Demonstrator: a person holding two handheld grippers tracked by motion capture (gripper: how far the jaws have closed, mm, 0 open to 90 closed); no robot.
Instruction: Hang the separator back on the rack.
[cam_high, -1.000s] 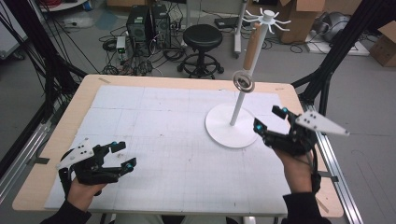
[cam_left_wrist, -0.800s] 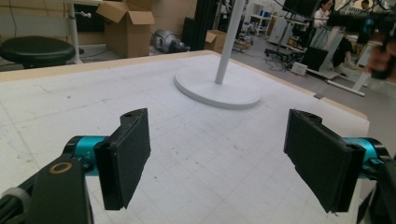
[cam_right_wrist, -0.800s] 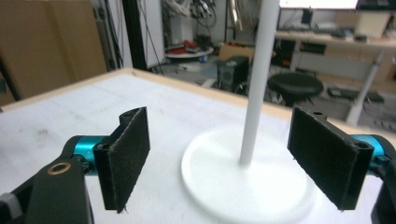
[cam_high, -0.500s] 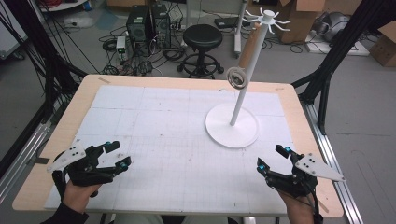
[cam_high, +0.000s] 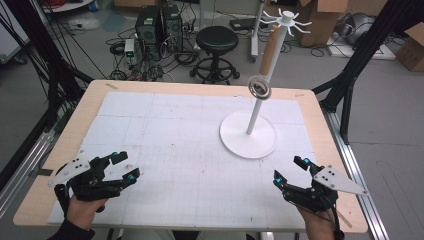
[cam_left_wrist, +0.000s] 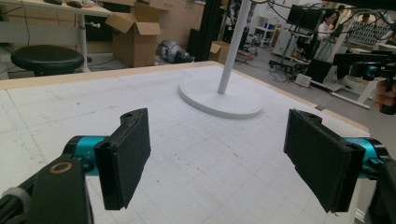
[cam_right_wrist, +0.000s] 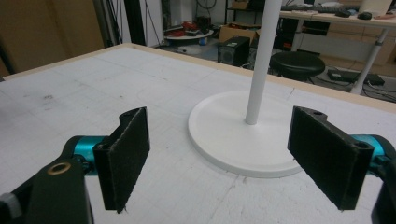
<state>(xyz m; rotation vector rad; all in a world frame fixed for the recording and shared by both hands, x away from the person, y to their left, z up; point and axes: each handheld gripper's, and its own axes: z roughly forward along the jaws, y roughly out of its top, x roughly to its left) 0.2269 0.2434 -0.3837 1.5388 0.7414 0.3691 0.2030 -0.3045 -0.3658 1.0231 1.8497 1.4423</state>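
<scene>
A white stand (cam_high: 248, 135) with a round base, a slim pole and a crown of hooks (cam_high: 286, 17) is on the right half of the table. A grey ring (cam_high: 259, 88) hangs against the pole about halfway up. My left gripper (cam_high: 125, 166) rests near the front left edge, open, with nothing between its pads (cam_left_wrist: 126, 156). My right gripper (cam_high: 289, 170) sits near the front right edge, a little short of the base, also open and empty. The base (cam_right_wrist: 243, 135) and pole (cam_right_wrist: 261, 60) lie straight ahead in the right gripper view.
A white gridded mat (cam_high: 190, 150) covers the wooden table (cam_high: 80, 120). A black stool (cam_high: 216, 40), computer towers (cam_high: 157, 27) and cables stand on the floor beyond the far edge. Black frame posts (cam_high: 350, 75) flank the right side.
My right gripper has drawn back from beside the stand's base to the front right edge. The ring has swung slightly on the pole. The left gripper has barely moved.
</scene>
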